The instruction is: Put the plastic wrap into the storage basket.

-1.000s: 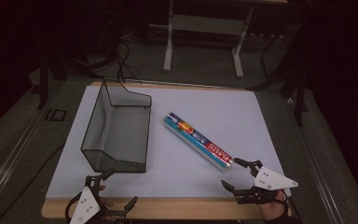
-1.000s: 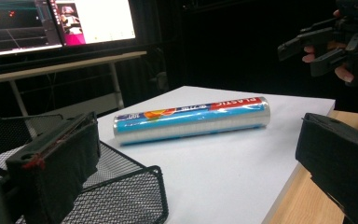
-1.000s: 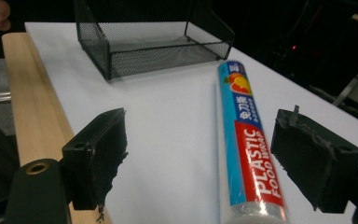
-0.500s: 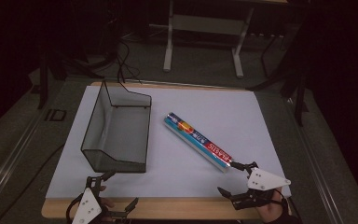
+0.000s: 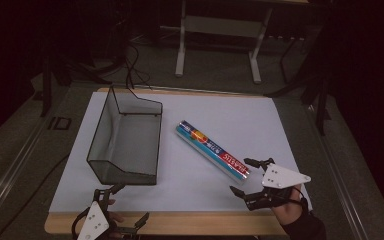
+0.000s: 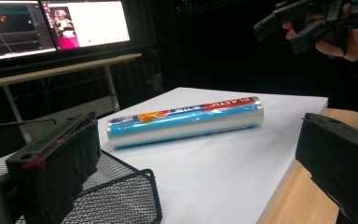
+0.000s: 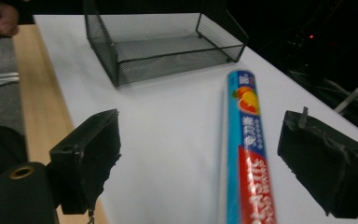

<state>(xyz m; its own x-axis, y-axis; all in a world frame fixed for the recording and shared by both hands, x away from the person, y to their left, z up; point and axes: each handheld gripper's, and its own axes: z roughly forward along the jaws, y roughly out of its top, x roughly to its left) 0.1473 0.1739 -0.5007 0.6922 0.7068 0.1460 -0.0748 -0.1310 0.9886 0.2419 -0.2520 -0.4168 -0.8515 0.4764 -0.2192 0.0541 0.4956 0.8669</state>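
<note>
- Roll of plastic wrap (image 5: 213, 150) lies flat on the white sheet (image 5: 280, 125) that covers the tabletop, right of centre, slanting from mid-table down toward the near right corner.
- Look of the roll: long, slim cylinder; silvery shine along its length; label with a blue band, a red patch bearing white letters at the near end, an orange fruit picture toward the far end. In the left gripper view the roll (image 6: 186, 120) rests level, letters upside down.
- Right gripper (image 5: 245, 176) sits at the near right corner, just at the roll's near end. Its jaws have just been opening and stand wide apart; in the right gripper view the roll (image 7: 247, 149) runs up between them, neither pad pressing on it.
- Left gripper (image 5: 130, 210) is at the near left edge, over the bare wooden strip. Jaws spread wide, nothing between them.
- Black wire-mesh basket (image 5: 100, 135) stands on the left half of the sheet, well apart from the roll; its near end is close to the left gripper.
</note>
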